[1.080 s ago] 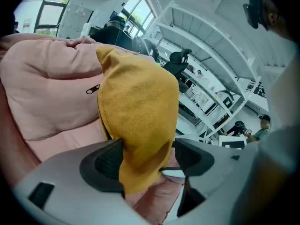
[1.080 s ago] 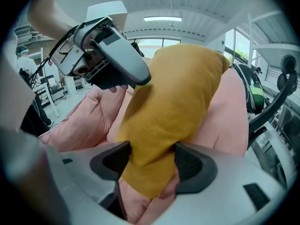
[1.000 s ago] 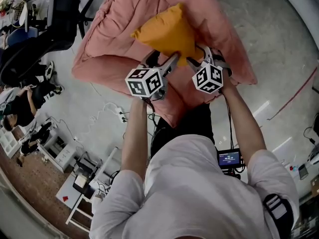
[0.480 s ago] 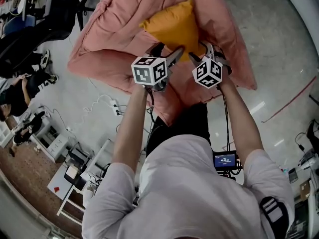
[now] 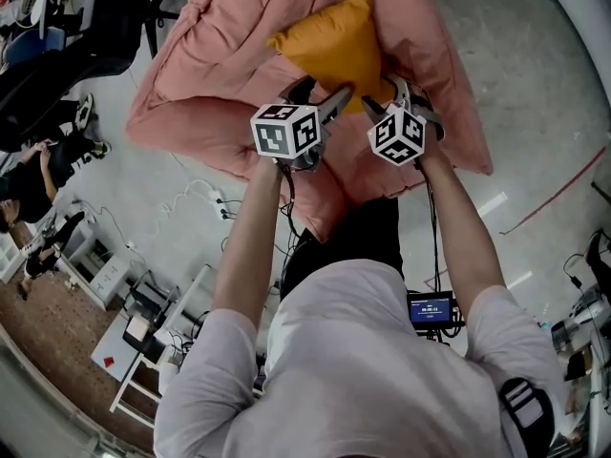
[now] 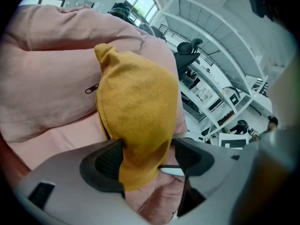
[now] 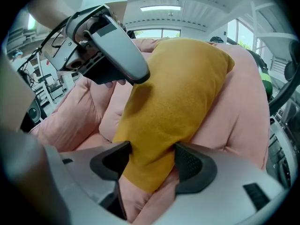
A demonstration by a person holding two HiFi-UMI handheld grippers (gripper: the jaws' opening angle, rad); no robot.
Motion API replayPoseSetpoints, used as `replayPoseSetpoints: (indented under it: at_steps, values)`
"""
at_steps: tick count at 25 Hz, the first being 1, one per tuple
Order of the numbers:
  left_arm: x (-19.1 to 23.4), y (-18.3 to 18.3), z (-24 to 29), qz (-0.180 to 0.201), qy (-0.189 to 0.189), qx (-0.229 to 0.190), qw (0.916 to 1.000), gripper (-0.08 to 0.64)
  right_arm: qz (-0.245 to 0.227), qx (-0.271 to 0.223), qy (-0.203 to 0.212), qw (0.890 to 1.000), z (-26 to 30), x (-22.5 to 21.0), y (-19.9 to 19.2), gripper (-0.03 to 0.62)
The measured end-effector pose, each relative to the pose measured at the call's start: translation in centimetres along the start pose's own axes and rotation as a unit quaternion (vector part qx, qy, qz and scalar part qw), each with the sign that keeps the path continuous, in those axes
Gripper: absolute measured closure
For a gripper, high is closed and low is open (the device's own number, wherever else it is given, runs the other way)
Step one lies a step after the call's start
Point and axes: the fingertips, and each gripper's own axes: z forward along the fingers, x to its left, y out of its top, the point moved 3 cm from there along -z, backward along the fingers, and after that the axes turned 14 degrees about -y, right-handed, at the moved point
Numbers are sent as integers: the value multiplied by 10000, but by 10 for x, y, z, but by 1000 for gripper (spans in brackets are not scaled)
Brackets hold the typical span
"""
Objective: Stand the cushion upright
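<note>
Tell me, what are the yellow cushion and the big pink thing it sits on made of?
The cushion looks like soft, matte, suede-like fabric: it has a fine nap and a sewn edge seam, and it creases where pinched. The pink beanbag seems to be smooth cloth, probably over loose filling: it has puffy folds and a zip.

The cushion is mustard yellow, with a soft suede-like cover and a seam along its edge. It stands on edge on the pink beanbag, one corner pointing up. The left gripper and right gripper pinch its lower part.
</note>
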Motion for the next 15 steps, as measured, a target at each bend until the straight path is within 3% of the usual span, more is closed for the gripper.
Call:
replayPoseSetpoints:
  at_steps: [15]
  values:
    - [31, 1, 14, -138, 366, -29, 9992, 199, 136, 89, 87, 9998, 27, 4, 0, 278]
